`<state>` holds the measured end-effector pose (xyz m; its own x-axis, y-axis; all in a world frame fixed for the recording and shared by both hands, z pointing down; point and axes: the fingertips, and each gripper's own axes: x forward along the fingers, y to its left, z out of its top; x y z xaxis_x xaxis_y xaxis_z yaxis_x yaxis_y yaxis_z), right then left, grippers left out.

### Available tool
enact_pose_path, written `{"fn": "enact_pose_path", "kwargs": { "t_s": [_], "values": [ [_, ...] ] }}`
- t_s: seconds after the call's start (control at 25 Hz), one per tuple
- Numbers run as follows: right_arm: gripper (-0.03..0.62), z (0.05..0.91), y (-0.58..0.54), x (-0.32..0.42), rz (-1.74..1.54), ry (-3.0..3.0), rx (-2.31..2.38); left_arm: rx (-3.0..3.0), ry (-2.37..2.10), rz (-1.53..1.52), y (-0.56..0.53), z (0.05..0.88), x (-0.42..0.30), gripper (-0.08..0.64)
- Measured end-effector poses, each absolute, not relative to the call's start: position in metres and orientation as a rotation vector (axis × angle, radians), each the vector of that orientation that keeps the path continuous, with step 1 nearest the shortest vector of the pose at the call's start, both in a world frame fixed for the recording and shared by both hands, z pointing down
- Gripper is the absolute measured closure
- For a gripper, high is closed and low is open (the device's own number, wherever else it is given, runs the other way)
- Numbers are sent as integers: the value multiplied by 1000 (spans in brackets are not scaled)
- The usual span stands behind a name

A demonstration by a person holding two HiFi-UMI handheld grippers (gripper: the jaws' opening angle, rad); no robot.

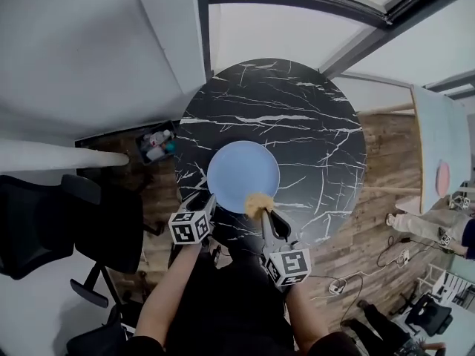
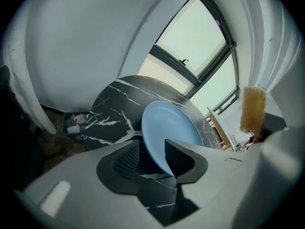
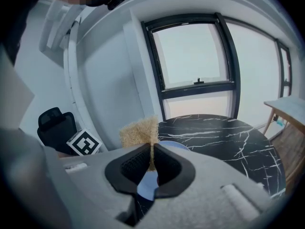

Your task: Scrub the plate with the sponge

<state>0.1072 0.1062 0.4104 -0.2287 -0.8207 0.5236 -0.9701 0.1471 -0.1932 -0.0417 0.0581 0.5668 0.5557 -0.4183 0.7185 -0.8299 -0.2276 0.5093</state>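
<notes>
A round light-blue plate (image 1: 243,173) lies on the black marble table (image 1: 297,110) near its front edge. My left gripper (image 1: 210,199) is at the plate's near-left rim. In the left gripper view the plate (image 2: 171,125) has its edge between the jaws of my left gripper (image 2: 151,156). The jaws stand open, with a gap between the left pad and the plate. My right gripper (image 1: 263,212) is at the plate's near-right rim, shut on a tan sponge (image 1: 257,202). In the right gripper view the sponge (image 3: 138,131) stands upright, pinched between the pads of my right gripper (image 3: 151,161), above the plate (image 3: 174,146).
A black office chair (image 1: 44,221) stands at the left. A dark bin with bottles (image 1: 156,145) sits on the floor by the table's left side. At the right are a light wooden table (image 1: 438,147), a person's legs (image 1: 415,225) and cables on the wood floor (image 1: 401,258).
</notes>
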Motion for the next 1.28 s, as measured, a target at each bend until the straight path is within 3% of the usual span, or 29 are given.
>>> {"fn": "enact_pose_path", "kwargs": {
  "t_s": [0.44,0.68,1.28],
  "values": [
    [569,520,98,93,804,-1935,1445,1731,-984,524,43,616,-25,391],
    [569,551,97,72,808,-1895,1257,1695,-974,534,41,620,-20,510],
    [569,607,94,33,634,-1794,940,1582,-1000,433,50,623,-24,534]
  ]
}}
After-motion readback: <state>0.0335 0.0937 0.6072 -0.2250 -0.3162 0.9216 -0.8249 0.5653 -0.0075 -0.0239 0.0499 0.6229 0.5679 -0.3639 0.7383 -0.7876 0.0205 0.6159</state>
